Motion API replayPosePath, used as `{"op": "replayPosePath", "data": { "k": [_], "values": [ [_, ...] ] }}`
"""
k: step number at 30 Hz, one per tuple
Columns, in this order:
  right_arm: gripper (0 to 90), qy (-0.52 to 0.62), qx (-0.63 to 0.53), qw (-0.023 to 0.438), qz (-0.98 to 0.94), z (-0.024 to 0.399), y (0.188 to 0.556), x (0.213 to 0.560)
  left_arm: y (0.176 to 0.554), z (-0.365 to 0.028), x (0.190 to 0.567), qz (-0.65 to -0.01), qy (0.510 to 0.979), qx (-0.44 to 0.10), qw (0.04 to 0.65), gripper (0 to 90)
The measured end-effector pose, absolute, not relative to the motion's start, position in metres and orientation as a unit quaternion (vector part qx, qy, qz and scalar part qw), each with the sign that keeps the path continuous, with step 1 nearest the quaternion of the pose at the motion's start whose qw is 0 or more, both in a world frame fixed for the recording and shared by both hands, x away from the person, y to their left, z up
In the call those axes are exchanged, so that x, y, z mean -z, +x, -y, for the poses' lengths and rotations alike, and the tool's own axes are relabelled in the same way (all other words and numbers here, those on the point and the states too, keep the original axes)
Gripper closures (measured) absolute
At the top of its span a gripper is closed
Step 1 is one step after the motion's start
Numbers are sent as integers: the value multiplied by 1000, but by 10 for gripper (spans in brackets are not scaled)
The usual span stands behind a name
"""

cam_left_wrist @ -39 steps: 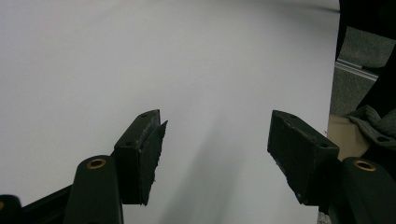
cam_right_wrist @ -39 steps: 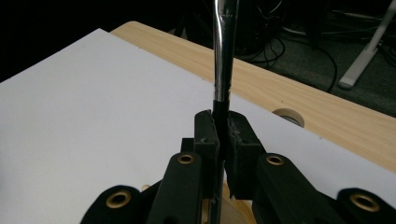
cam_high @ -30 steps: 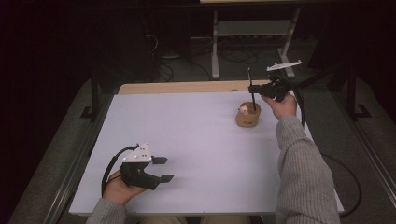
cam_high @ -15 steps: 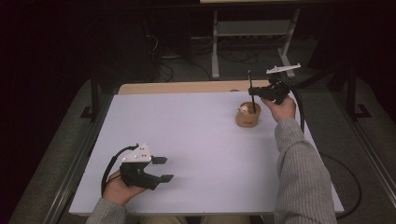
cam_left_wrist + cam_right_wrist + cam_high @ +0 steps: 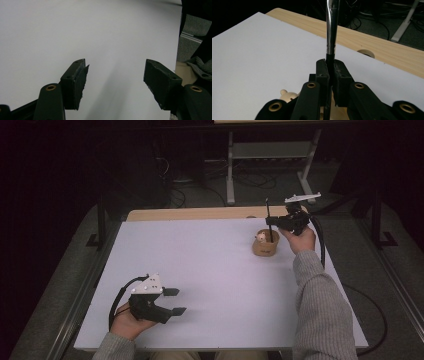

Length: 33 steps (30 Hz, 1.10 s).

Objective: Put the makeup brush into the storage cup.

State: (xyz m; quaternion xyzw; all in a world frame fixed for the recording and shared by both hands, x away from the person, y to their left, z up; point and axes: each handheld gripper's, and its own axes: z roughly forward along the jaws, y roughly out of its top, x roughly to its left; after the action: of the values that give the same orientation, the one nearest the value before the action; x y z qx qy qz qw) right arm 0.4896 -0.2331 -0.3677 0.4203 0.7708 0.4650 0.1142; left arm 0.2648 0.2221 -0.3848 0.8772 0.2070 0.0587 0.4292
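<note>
At the table's far right stands a small round wooden cup with a pale little figure in it. My right gripper hovers just over the cup, shut on a thin black stick that stands upright with its lower end in the cup. In the right gripper view the pads clamp the stick's black part just below its metal sleeve, and the figure peeks out beneath. My left gripper rests at the front left of the white sheet, jaws open, with nothing between them.
A white sheet covers most of the table, leaving a strip of bare wood along the far edge, with a round hole in it. Beyond the table lie a dark floor, cables and a stand's legs.
</note>
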Motion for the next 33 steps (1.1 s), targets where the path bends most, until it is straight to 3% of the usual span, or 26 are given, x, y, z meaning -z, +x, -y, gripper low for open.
{"op": "replayPosePath", "data": {
  "k": [28, 33],
  "values": [
    [823, 426, -444, 111, -780, 230, 485, 387, 266, -222, 386, -210, 878, -58, 427, 333],
    [725, 439, -449, 109, -770, 235, 483, 387, 265, -222, 386, -210, 879, -57, 425, 333]
  ]
}}
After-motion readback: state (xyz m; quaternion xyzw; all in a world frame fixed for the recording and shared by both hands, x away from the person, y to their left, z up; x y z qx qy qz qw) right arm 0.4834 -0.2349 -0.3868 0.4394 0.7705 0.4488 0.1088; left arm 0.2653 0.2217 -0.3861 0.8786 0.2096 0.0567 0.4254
